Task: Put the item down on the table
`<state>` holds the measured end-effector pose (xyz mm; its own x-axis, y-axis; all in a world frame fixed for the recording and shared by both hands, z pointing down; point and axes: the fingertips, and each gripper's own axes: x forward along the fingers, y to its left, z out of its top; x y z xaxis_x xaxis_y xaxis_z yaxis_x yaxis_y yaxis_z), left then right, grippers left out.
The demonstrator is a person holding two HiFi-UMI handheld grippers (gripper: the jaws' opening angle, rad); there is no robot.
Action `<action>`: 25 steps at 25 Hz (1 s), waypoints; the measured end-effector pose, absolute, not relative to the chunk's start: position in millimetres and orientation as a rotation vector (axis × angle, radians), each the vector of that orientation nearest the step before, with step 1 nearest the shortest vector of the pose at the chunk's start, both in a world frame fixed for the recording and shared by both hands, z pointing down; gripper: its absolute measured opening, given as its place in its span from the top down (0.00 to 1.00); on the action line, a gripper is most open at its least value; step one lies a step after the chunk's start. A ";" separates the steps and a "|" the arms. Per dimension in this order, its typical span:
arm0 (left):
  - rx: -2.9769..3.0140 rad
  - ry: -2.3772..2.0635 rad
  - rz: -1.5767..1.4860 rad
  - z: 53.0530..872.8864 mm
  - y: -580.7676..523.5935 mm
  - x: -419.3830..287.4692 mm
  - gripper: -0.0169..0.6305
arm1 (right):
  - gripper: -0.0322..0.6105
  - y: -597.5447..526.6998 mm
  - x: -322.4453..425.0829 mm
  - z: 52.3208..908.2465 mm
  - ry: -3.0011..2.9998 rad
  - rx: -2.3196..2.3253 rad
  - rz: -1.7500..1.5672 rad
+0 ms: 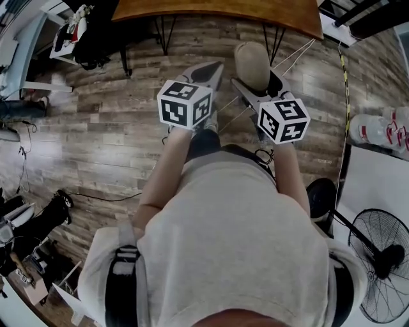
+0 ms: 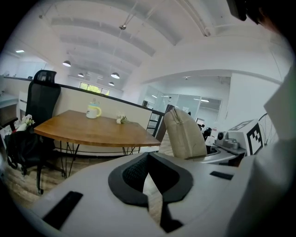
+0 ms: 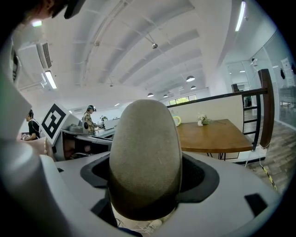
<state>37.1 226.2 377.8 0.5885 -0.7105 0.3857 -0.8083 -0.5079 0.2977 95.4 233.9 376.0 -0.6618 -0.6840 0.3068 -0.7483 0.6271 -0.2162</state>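
Item: a beige pouch [image 3: 145, 152] stands upright, its lower end pinched between the two fingers of the right gripper [image 3: 145, 187] and its rounded top rising clear past them.
Right gripper: closed on the pouch; the dark pads press it from both sides.
Left gripper [image 2: 150, 184]: fingers meet at the tips with nothing between them; it sits just beside the right one, to the pouch's left.
Item's place: in the air over the floor [image 1: 96, 128], near the table [image 1: 217, 16] but not over it.
Table: brown wood on thin black legs; a mug [image 2: 93, 110] and a small sprig of flowers [image 2: 121, 120] stand on it.
Room: wood-plank floor, a black chair [image 2: 41, 99] at the table's end, a fan [image 1: 383, 262] to the person's right, white arched ceiling with lamps.
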 end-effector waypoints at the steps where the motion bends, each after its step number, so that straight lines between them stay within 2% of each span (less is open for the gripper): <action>1: 2.381 -1.202 0.303 377.4 216.0 37.4 0.96 | 0.31 223.7 94.8 376.4 -2.651 1.189 0.492; 15: 2.465 -1.124 0.305 359.6 71.1 -7.7 0.96 | 0.31 85.0 59.9 357.0 -2.614 1.323 0.430; 25: 2.436 -1.097 0.294 371.6 28.9 -30.6 0.96 | 0.31 38.2 39.4 367.7 -2.577 1.306 0.468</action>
<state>-30.6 28.9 371.6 0.6609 -0.6545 0.3673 -0.7504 -0.5825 0.3124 39.4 38.2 367.7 -0.5835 -0.7427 0.3285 -0.8108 0.5557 -0.1837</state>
